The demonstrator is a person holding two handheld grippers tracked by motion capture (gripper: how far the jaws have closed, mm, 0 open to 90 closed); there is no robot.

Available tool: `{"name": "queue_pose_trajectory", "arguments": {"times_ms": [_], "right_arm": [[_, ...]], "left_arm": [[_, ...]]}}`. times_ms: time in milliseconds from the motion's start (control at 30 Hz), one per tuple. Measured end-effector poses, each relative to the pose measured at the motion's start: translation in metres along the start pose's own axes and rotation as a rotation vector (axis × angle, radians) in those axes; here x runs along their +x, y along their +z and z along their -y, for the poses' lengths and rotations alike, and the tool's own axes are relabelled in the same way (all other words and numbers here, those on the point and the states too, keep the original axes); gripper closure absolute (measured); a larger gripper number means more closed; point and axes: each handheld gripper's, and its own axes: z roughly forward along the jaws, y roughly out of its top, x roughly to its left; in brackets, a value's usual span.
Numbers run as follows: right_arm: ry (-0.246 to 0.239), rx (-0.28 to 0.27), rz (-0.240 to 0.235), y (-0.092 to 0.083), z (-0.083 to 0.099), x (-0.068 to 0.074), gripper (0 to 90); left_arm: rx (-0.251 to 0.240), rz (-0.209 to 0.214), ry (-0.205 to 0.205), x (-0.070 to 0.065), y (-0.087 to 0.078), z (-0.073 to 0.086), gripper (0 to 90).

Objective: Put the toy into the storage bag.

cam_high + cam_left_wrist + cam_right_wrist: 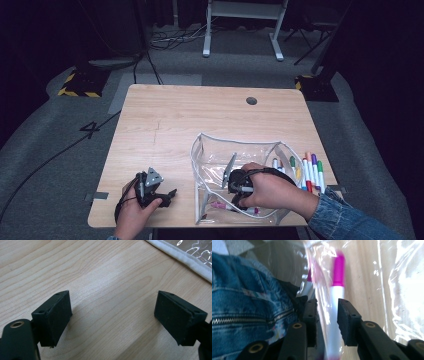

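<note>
Close to the person's edge of the wooden table [165, 115], the left gripper [167, 195] sits low over the bare wood. Its two black jaws are spread wide apart, and nothing is between them. In the left gripper view, the white edge of the clear plastic pouch [185, 257] peeks in at the top right corner, a little way off from the jaws.

To the right of it, the right gripper [239, 192] reaches down into the see-through pouch [215, 160]. A pink marker [336, 305] with a white body and a pink cap lies between its jaws. There is a small gap beside the marker on each side, so the pads do not seem to squeeze it. The marker rests inside the pouch, near the edge of the table closest to the person. You can see its pink end [218, 205] through the plastic from above. A blue denim sleeve [345, 220] covers the person's right arm.

Just past the pouch, on its right side, a row of colored markers [310, 172] lies on the table. They are side by side, touching or nearly touching.

Farther back, a small dark round hole [251, 100] sits in the tabletop. Beyond the table is grey floor.
</note>
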Motion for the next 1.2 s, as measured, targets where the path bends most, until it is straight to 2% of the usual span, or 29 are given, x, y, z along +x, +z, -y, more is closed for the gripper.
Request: {"name": "queue_pose_trajectory", "arguments": {"times_ms": [33, 100, 233, 633, 933, 1200], "right_arm": [[-0.004, -0.014, 0.009, -0.001, 0.0, -0.001, 67.1], [0.02, -0.031, 0.019, -0.004, 0.0, 0.0, 64.9], [0.041, -0.099, 0.044, -0.013, 0.001, 0.0, 62.2], [0.083, -0.309, 0.166, -0.057, 0.015, -0.003, 59.5], [0.151, -0.454, 0.243, -0.094, 0.046, -0.01, 58.9], [0.242, -0.526, 0.299, -0.12, 0.085, -0.018, 58.6]], "left_arm": [[0.0, 0.0, 0.0, 0.0, 0.0, 0.0, 14.8], [0.0, 0.0, 0.0, 0.0, 0.0, 0.0, 14.8], [0.0, 0.0, 0.0, 0.0, 0.0, 0.0, 14.8], [0.0, 0.0, 0.0, 0.0, 0.0, 0.0, 14.8], [0.0, -0.001, 0.0, 0.0, 0.0, 0.0, 14.8], [0.0, 0.0, 0.0, 0.0, 0.0, 0.0, 14.8]]}}
